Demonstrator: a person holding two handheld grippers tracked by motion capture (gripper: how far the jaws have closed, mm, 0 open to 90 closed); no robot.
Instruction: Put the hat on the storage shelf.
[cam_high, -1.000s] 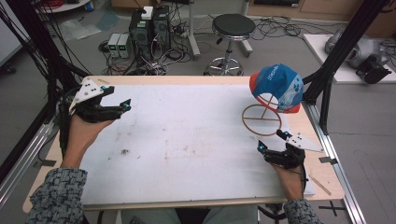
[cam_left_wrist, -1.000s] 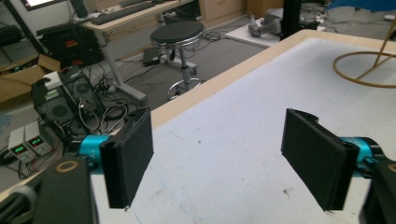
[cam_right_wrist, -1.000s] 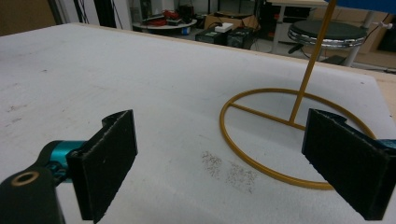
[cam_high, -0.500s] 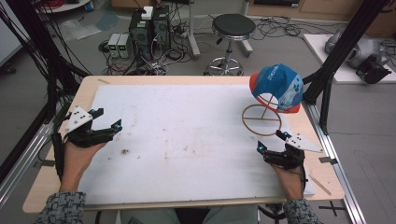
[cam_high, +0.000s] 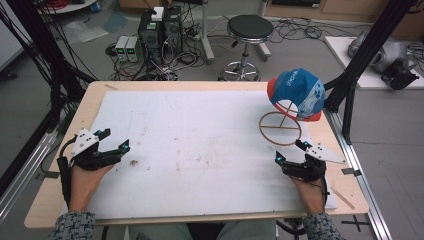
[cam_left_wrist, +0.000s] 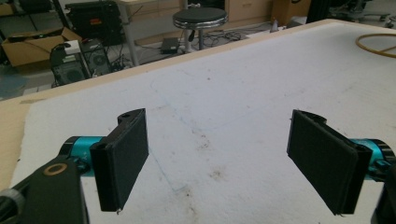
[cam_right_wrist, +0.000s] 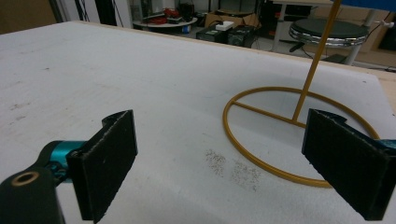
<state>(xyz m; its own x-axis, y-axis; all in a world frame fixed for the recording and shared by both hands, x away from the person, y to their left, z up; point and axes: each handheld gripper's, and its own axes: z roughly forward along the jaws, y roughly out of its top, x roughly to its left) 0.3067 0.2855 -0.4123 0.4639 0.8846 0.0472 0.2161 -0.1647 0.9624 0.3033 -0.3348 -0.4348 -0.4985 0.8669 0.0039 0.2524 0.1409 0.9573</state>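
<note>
Two grippers rested wide open and empty at the near corners of a white mat.

The left gripper (cam_high: 116, 141) lay near the mat's (cam_high: 200, 130) left edge, its jaws spread wide with nothing between them. The right gripper (cam_high: 289, 152) sat at the near right, jaws equally spread and empty, just short of the round base of a gold wire stand (cam_high: 280, 128). A blue cap (cam_high: 296, 93) with an orange rim hung on that stand at the far right of the wooden table (cam_high: 90, 100).
</note>
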